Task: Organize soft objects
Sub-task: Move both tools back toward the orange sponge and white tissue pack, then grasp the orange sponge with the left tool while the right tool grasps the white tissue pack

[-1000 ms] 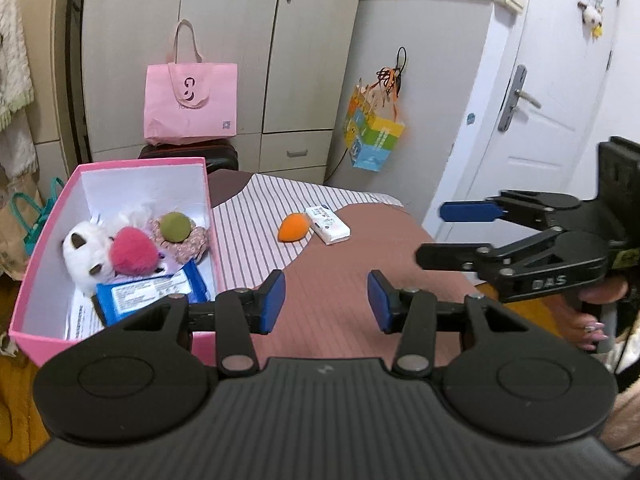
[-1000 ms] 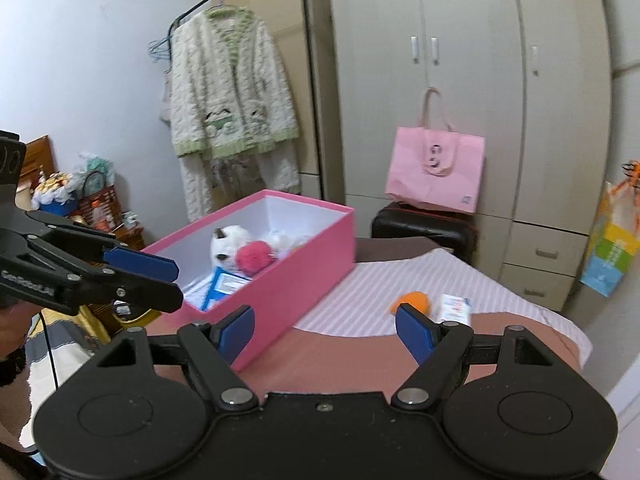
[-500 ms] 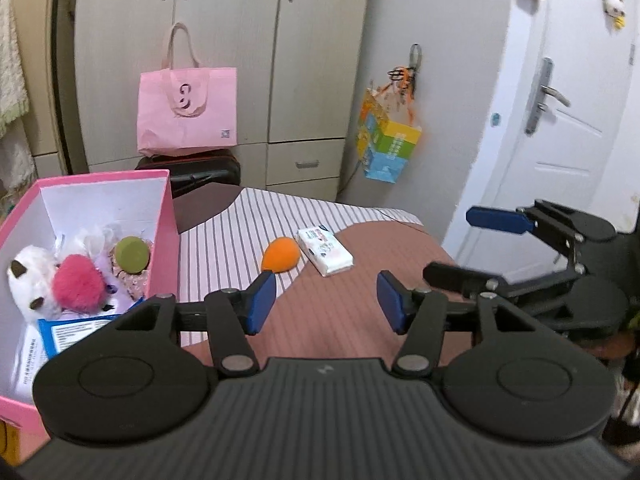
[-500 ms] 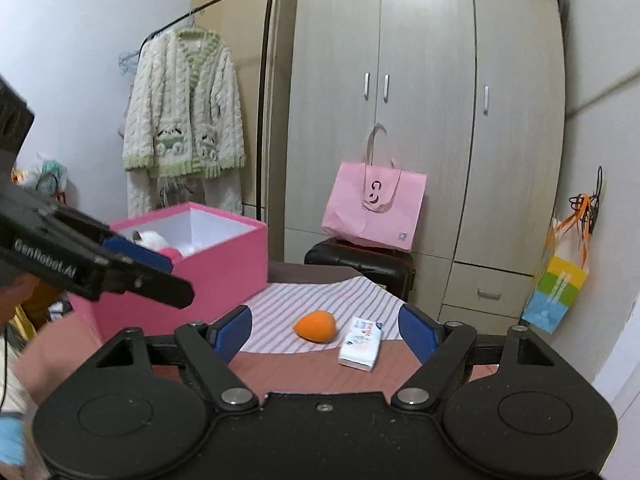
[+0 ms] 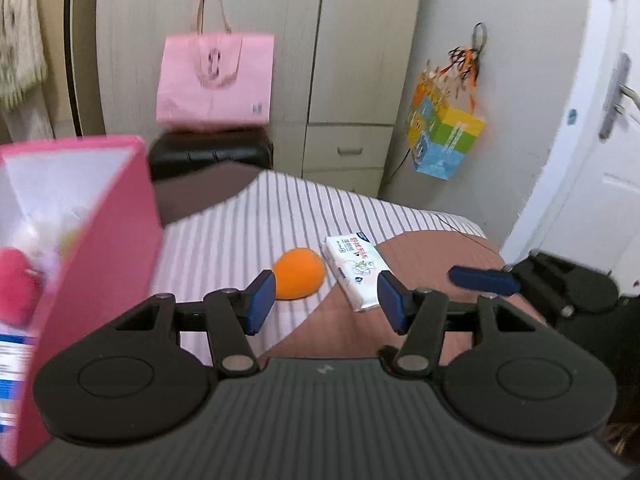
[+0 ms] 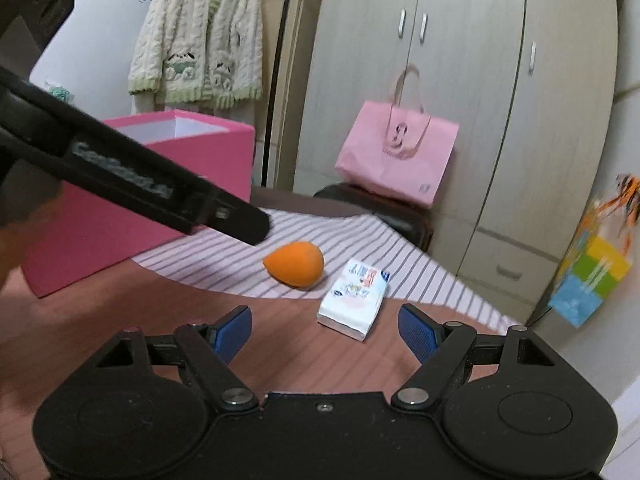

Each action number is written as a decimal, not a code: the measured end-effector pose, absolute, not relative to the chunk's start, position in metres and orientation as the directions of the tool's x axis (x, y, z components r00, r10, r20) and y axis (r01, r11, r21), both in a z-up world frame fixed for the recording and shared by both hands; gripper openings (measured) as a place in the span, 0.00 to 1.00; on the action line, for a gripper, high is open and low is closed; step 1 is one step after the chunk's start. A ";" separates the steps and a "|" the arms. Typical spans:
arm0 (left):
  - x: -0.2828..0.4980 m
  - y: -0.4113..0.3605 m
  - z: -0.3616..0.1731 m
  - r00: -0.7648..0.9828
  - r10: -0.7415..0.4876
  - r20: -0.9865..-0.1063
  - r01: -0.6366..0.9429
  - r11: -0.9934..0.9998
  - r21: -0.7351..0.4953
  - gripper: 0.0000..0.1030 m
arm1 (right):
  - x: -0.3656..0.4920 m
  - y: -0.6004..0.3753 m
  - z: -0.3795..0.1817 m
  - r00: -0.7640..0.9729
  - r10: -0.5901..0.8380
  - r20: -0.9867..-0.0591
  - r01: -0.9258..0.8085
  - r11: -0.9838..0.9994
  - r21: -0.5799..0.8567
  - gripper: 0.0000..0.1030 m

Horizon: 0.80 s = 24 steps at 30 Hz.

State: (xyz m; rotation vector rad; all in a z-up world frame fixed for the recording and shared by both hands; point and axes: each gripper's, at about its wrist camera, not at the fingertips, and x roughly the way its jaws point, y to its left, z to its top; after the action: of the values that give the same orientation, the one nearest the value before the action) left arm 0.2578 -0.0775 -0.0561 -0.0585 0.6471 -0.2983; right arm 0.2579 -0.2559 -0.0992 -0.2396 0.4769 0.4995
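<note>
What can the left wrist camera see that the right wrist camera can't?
Only the left wrist view shows inside the pink box: a fluffy pink ball. It also shows the white door. Only the right wrist view shows the knitted cardigan. Both show the orange sponge, the tissue pack and the pink tote bag.

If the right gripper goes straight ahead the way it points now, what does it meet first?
Most likely the tissue pack. It lies just ahead of the open right gripper, slightly right of centre. The orange sponge sits farther back and to the left. Depth is hard to judge here.
</note>
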 end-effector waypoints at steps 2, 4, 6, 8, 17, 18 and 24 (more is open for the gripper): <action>0.272 -0.083 -0.066 0.756 -0.270 -0.597 0.230 0.963 -0.144 0.54 | 0.277 -0.257 -0.107 0.754 0.398 -0.522 -0.495 0.867 -0.052 0.81; 0.282 -0.087 -0.074 0.752 -0.243 -0.612 0.205 0.970 -0.132 0.54 | 0.292 -0.260 -0.114 0.732 0.411 -0.544 -0.483 0.876 0.012 0.79; 0.292 -0.087 -0.083 0.729 -0.237 -0.642 0.182 0.971 -0.153 0.54 | 0.308 -0.263 -0.121 0.707 0.428 -0.563 -0.474 0.878 0.073 0.78; 0.296 -0.088 -0.088 0.722 -0.230 -0.652 0.176 0.973 -0.148 0.54 | 0.320 -0.263 -0.126 0.681 0.425 -0.596 -0.455 0.884 0.111 0.78; 0.317 -0.092 -0.100 0.734 -0.137 -0.665 0.113 0.990 -0.080 0.54 | 0.344 -0.254 -0.133 0.670 0.418 -0.614 -0.459 0.883 0.099 0.78; 0.318 -0.092 -0.101 0.728 -0.140 -0.671 0.121 0.990 -0.075 0.55 | 0.348 -0.252 -0.133 0.674 0.412 -0.613 -0.458 0.884 0.091 0.78; 0.323 -0.097 -0.101 0.716 -0.165 -0.679 0.132 0.986 -0.101 0.43 | 0.362 -0.247 -0.135 0.687 0.409 -0.600 -0.472 0.879 0.058 0.64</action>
State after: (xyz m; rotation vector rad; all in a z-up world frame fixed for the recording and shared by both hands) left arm 0.3233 -0.0967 -0.1013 -0.0460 0.7558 -0.1647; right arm 0.3617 -0.2469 -0.1348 -0.1039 0.6462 0.4943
